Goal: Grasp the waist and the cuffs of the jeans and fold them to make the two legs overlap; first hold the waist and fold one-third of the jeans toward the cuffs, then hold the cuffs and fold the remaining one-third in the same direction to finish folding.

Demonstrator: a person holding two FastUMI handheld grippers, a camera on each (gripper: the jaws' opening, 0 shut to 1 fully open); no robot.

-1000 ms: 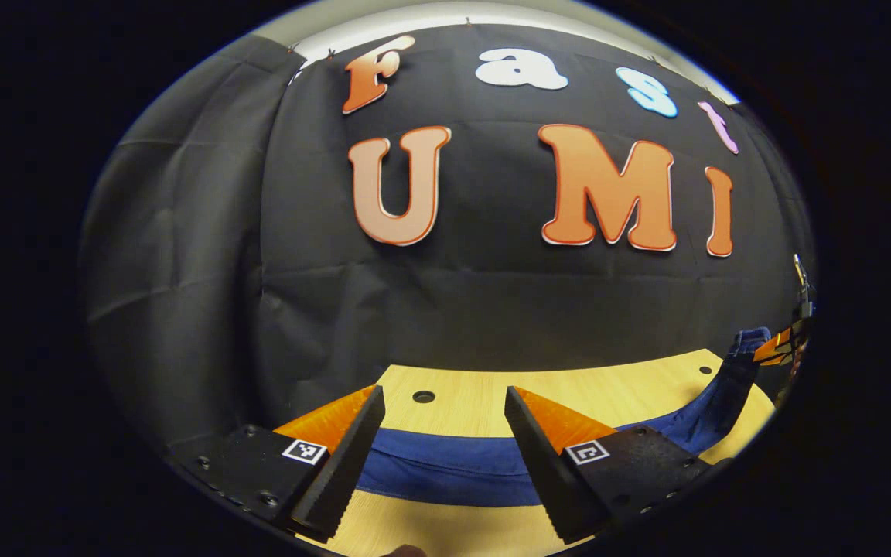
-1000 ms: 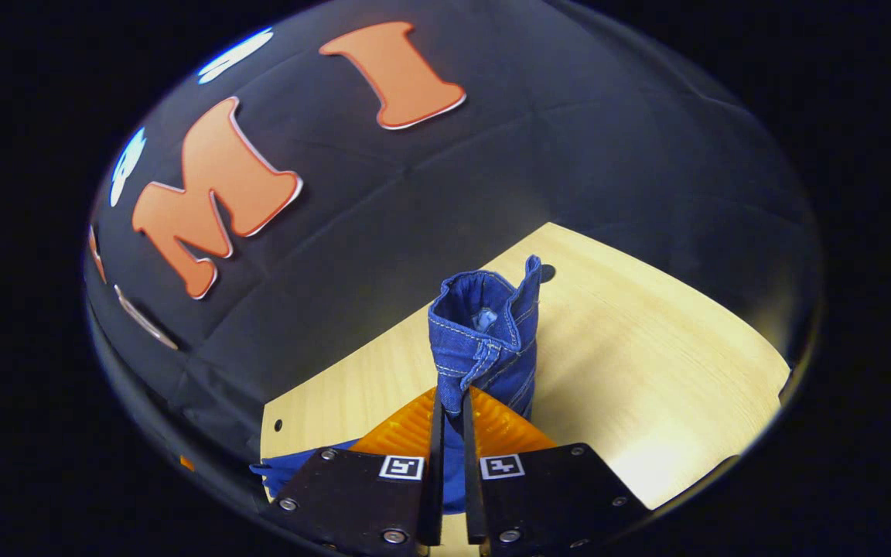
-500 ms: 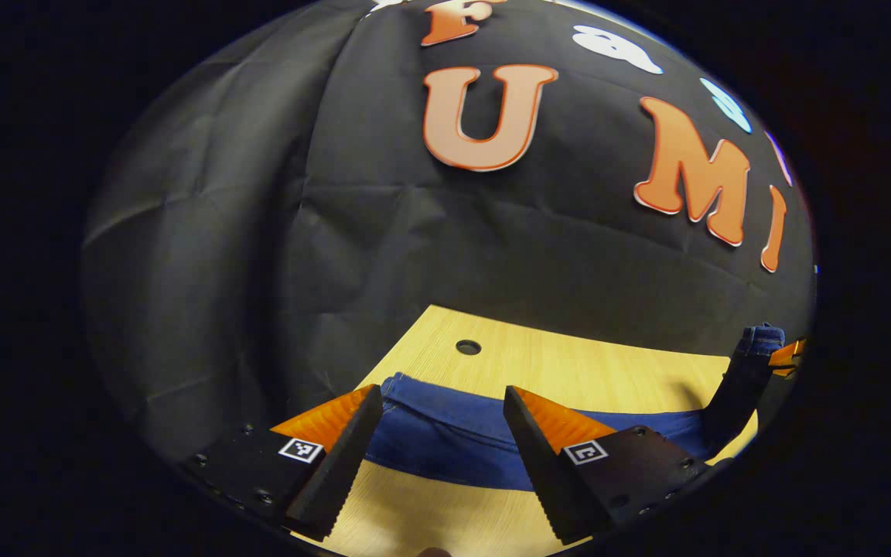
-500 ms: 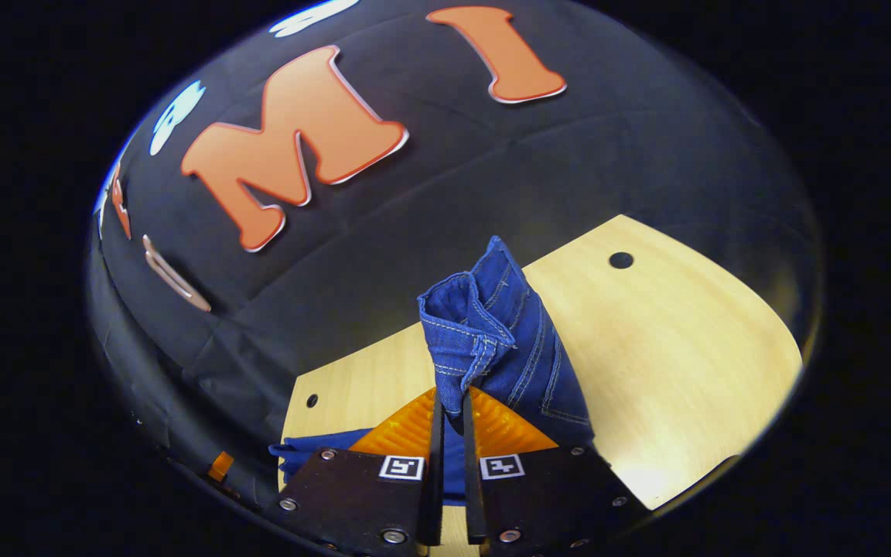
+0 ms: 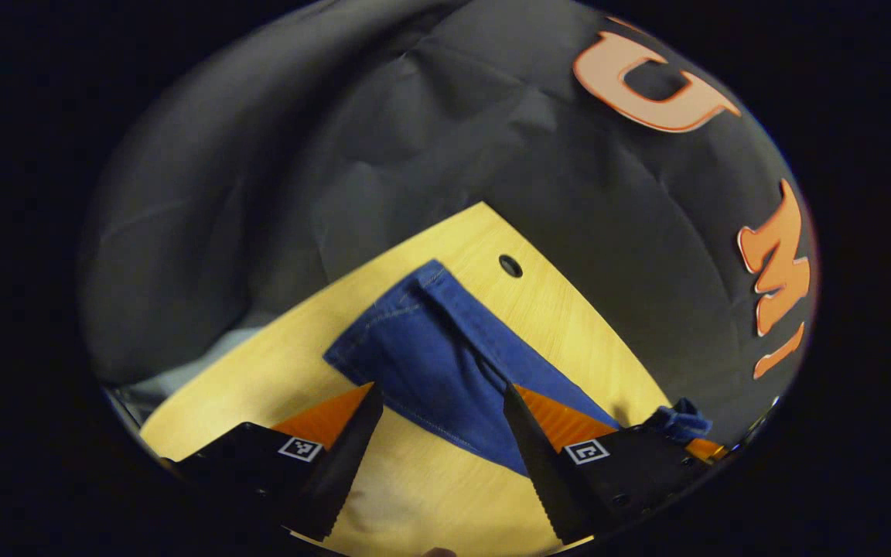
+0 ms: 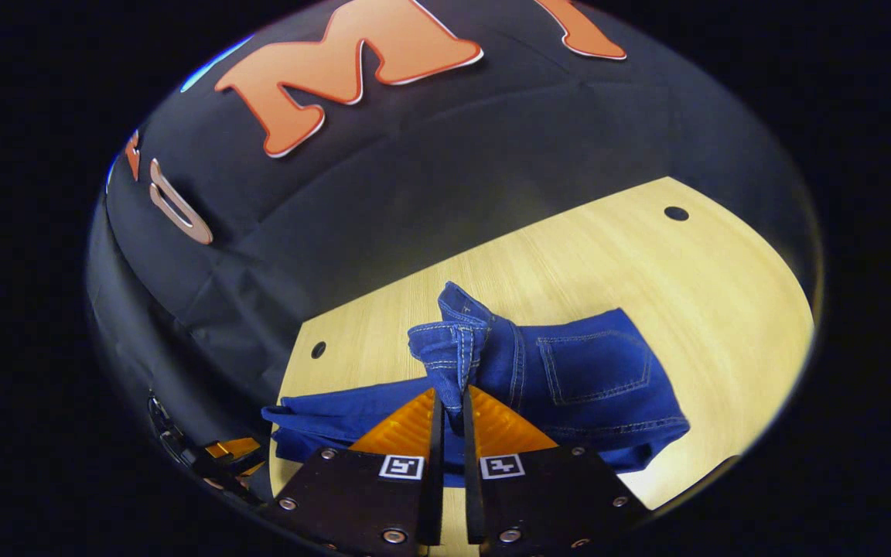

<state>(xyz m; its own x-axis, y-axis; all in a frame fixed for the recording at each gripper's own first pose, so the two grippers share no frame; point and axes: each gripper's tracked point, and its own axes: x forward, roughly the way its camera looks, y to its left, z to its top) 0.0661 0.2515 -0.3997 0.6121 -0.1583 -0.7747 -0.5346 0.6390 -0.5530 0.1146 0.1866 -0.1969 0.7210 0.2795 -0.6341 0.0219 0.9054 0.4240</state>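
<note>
- Left gripper view: my left tongs (image 5: 438,449) are spread wide with nothing between the fingers, hovering over the table (image 5: 275,371).
- One pair of jeans (image 5: 430,348) lies flat on the table ahead of them; the leg end with its cuff (image 5: 384,317) points toward the far left corner, and the cloth runs back under my right-hand finger.
- At the lower right edge a bunched bit of denim sits at the other tongs; too little shows to say more.
- One round hole (image 5: 510,265) is in the table just beyond the cuff. Each finger mount bears one small square black-and-white marker; no readable writing on them.
- Right gripper view: my right tongs (image 6: 449,433) are pressed together, pinching a gathered fold of the jeans' waist (image 6: 449,348), which stands up from the fingertips.
- The seat of the jeans, with one back pocket (image 6: 592,367) showing, lies on the table to the right; the legs (image 6: 329,418) trail off to the left.
- Two round holes show in the table, one (image 6: 318,350) at the left edge, one (image 6: 676,213) far right.
- The other tongs (image 6: 225,452) peek in at the lower left, beside the leg end. I can read no brand label on the denim.
</note>
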